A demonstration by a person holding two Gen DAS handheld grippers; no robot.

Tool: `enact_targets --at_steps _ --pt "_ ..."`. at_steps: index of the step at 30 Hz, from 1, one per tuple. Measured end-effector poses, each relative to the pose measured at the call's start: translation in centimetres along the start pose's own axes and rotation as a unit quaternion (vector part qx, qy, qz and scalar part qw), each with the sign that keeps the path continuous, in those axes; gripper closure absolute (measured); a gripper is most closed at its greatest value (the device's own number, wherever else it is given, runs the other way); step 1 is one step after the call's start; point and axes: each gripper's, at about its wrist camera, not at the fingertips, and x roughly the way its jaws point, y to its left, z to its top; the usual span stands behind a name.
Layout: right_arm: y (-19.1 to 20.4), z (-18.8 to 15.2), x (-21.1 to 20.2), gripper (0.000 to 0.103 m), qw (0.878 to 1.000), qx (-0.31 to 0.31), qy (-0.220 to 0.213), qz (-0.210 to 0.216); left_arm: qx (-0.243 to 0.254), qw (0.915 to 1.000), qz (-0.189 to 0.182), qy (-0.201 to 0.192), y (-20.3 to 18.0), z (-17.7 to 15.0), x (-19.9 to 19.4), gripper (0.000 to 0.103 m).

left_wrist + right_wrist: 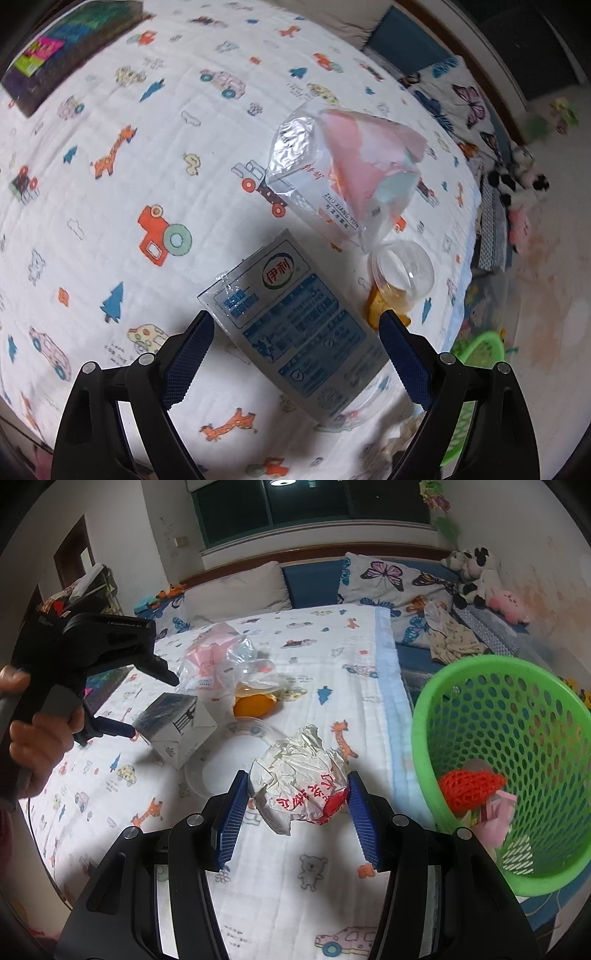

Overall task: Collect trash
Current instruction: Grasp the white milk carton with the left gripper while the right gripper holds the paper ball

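The right claw (297, 801) is pinching a crumpled, glossy paper wrapper (301, 788); the left claw (295, 332) is spreading around a rectangular foil-printed milk carton (291, 328) lying on the quilted bed (110, 240).

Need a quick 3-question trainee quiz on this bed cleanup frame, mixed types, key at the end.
1. True or false: the right tongs bracket the crumpled paper wrapper.
2. Which item lies between the open left tongs? A) milk carton B) pink plastic bag C) clear plastic cup
3. Fill in: the red mesh piece sits inside the green ____.

Key: 1 true; 2 A; 3 basket.
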Motion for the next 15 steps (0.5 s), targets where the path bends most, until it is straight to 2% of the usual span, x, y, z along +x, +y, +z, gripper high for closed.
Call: enact_targets --at_steps 4,9,11,13,15 --pt "-0.4 -0.2 0.3 0.049 1.000 0.005 0.004 0.000 -0.015 0.9998 0.004 0.016 0.0 0.2 1.2 0.015" --pt "-0.7 -0.4 0.1 0.049 1.000 0.008 0.004 -0.002 -0.018 0.9996 -0.017 0.016 0.6 0.2 1.6 0.018" --pt "-0.7 -0.5 0.0 0.049 1.000 0.010 0.003 -0.004 -0.010 0.9992 -0.037 0.008 0.7 0.2 1.2 0.026" --pt "-0.8 -0.6 -0.2 0.049 1.000 0.012 0.003 -0.005 0.002 0.9984 -0.057 0.007 0.7 0.3 0.9 0.046" --pt "-0.8 -0.7 -0.4 0.049 1.000 0.012 0.002 -0.008 0.013 0.9978 -0.065 0.009 0.6 0.4 0.8 0.051"
